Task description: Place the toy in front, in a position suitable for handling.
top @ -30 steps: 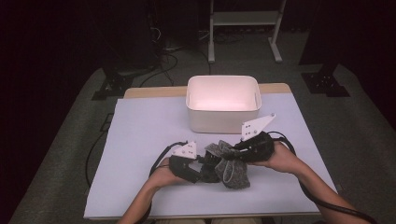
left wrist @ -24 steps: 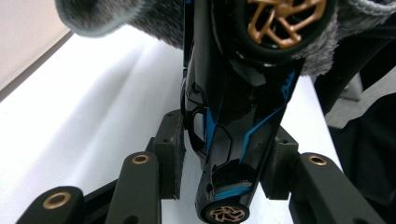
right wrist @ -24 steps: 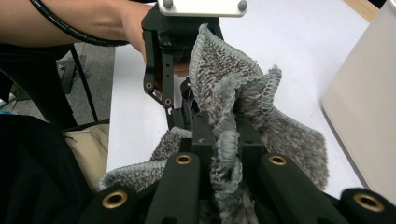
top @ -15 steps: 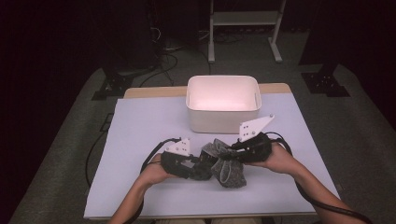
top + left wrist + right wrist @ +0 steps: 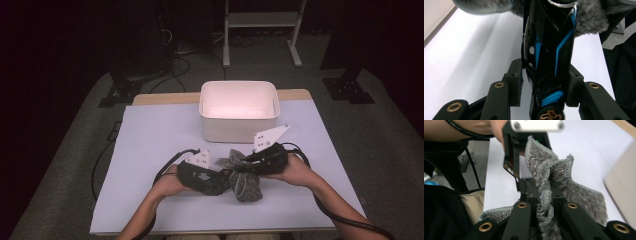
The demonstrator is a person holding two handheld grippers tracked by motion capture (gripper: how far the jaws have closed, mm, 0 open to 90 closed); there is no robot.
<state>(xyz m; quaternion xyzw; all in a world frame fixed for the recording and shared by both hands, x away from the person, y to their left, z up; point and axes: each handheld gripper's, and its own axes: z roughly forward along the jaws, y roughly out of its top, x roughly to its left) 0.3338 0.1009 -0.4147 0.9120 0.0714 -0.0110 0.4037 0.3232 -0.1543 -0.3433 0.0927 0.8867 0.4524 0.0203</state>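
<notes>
While the right gripper (image 5: 545, 206) pinches a grey fuzzy cloth (image 5: 243, 175) near the desk (image 5: 150, 135) centre, a white bin (image 5: 239, 111) sits beyond. Left gripper (image 5: 544, 82) jaws, just closing, flank the right gripper's black-and-blue body; contact unclear

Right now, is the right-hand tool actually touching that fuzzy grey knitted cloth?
Touching. In the right gripper view, the right tool has both black jaws pressed against a bunched fold of the fuzzy grey knitted cloth, pinching it between them.

Fuzzy grey knit cloth (image 5: 245, 180), matt white plastic bin (image 5: 239, 112), smooth white tbl cover (image 5: 150, 140).
</notes>
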